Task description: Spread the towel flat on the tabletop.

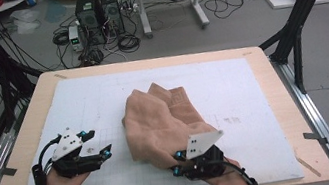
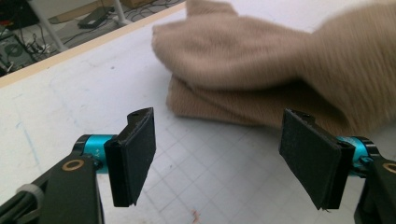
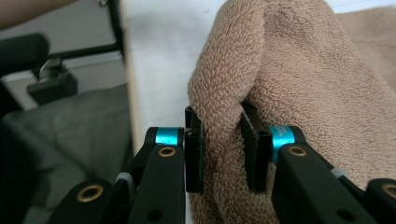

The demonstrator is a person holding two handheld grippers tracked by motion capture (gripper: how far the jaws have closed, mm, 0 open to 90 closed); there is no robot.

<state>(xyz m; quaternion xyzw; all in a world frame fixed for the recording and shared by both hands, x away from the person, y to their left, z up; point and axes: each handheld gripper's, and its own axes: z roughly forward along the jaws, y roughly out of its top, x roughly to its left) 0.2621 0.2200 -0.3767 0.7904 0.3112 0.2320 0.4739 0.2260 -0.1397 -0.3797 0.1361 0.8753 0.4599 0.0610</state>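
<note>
The tan towel point(image 1: 165, 123) lies bunched in the middle of the high view, on the white gridded mat point(image 1: 232, 86), its near corner drawn toward the lower right of the frame. It looks like looped terry: soft, limp and light, so I judge it will sag and drape from wherever I hold it and will not keep any shape by itself. It shouldn't slip much, since the pile gives the pads something to bite, and nothing about it is fragile. The best hold, I think, is a pinch on a gathered fold near an edge or corner, with enough layers between the pads that they don't close on air.

My right gripper point(image 3: 222, 151) has exactly that: in its own view, centre frame, the jaws are clamped on a thick fold of the towel, cloth bulging above the pads. My left gripper point(image 2: 224, 163) is released, jaws wide apart with nothing between them, hovering over the mat; the towel sits beyond it, across the upper part of that view. In the high view it is at lower left, apart from the cloth.
</note>
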